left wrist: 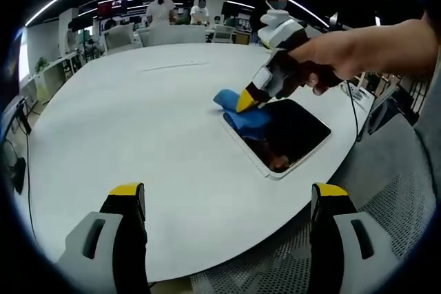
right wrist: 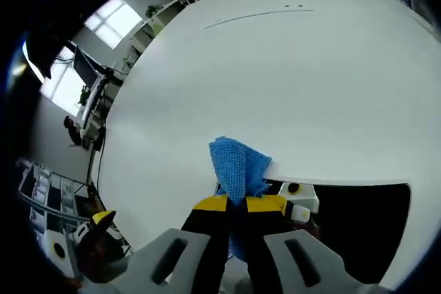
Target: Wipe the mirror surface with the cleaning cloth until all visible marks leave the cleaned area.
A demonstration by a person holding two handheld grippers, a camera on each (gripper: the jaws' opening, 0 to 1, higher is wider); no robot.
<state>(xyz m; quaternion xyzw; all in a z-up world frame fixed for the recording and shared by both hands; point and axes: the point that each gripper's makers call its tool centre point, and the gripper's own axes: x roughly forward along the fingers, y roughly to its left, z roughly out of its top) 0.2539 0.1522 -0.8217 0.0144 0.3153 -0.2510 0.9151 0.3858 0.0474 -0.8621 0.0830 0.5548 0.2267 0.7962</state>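
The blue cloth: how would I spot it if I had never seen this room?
Start from the large white oval table and find the dark rectangular mirror with a white frame near its edge. At one corner of the mirror lies the crumpled bright blue cleaning cloth, pinched in the yellow-tipped right gripper. It is the one soft, blue thing on the white tabletop.

Two cameras, one far, one close.
My left gripper view looks from off the counter (left wrist: 138,142) edge toward the mirror (left wrist: 293,132); my right gripper view sits close above both, facing across.
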